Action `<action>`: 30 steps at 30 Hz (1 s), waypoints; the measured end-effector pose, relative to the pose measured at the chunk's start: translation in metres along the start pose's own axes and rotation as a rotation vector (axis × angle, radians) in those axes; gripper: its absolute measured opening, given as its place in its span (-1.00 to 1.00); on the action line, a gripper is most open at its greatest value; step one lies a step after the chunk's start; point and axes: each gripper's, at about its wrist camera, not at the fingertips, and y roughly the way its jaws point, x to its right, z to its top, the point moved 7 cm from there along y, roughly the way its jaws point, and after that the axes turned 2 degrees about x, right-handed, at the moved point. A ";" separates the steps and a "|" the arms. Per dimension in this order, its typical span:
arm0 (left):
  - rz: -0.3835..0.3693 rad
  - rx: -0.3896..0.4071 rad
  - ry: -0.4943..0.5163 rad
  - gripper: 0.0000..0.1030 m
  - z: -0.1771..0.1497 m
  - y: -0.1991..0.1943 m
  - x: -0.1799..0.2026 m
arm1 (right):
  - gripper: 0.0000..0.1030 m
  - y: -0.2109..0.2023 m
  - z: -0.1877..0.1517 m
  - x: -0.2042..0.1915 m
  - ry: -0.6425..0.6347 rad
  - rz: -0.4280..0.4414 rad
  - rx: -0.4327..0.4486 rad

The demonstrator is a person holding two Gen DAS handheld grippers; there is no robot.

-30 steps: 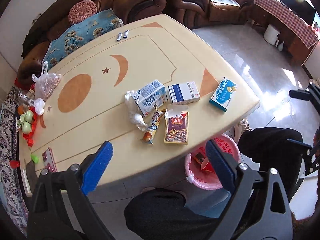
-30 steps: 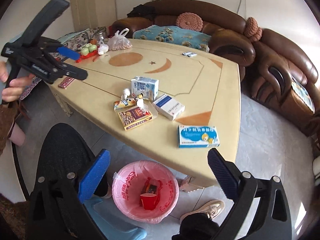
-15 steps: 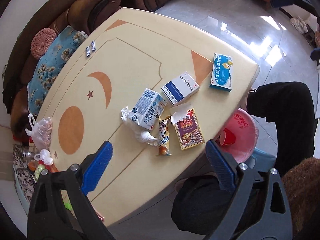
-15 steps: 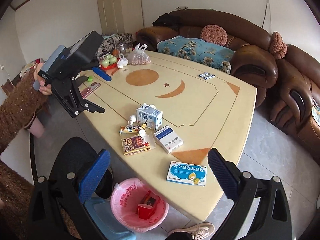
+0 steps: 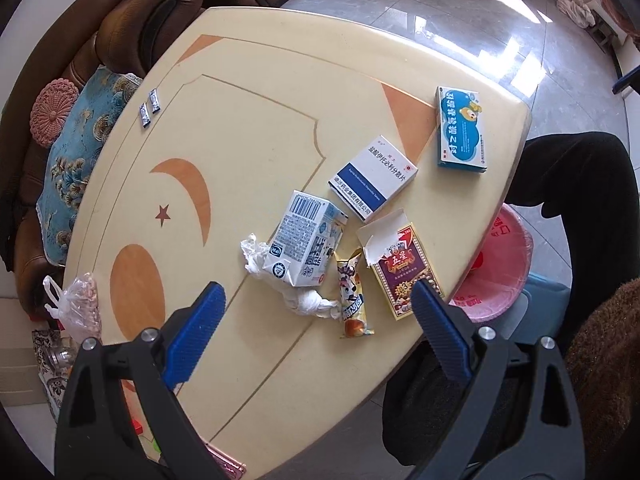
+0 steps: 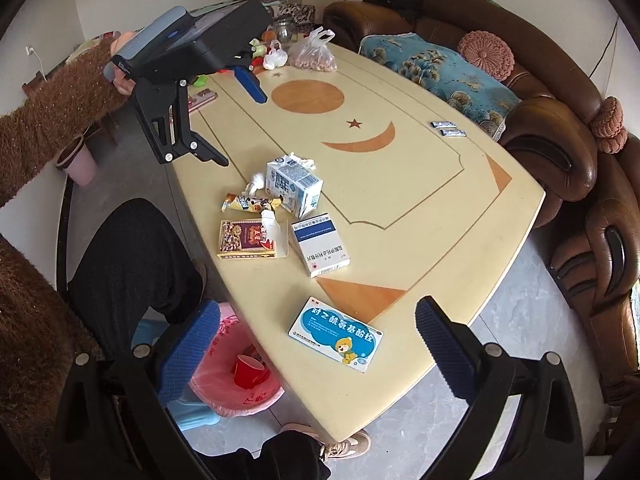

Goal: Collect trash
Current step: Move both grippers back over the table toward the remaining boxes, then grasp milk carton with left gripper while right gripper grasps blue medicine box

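Blue-padded left gripper [image 5: 316, 320], wide open and empty, hovers right above the snack wrapper [image 5: 352, 296], which lies lengthwise between its fingers; right gripper [image 6: 316, 344] is also open and empty.

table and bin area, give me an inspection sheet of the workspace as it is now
Surface: cream oval table with orange moon and star inlays.
Job's things: white-and-blue milk carton lying on crumpled white tissue; yellow snack wrapper; torn-open red-and-gold box; white-and-navy medicine box; light-blue medicine box; pink-lined bin on the floor holding a red cup.
Clutter: clear bag of nuts, two small sachets, pink phone.
Grippers: left gripper open above the wrapper; right gripper open, empty.
Cables: nothing seen on the table.
Surroundings: brown leather sofa, grey tiled floor.
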 end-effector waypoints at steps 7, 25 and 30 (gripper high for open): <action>0.008 -0.071 0.053 0.78 0.000 0.039 -0.002 | 0.86 0.043 -0.010 0.007 -0.055 0.007 -0.107; -0.068 -0.132 0.098 0.78 0.021 0.101 -0.018 | 0.86 0.151 -0.054 -0.004 -0.296 0.135 -0.448; -0.080 -0.160 0.124 0.78 0.024 0.116 -0.015 | 0.86 0.173 -0.065 -0.002 -0.355 0.151 -0.514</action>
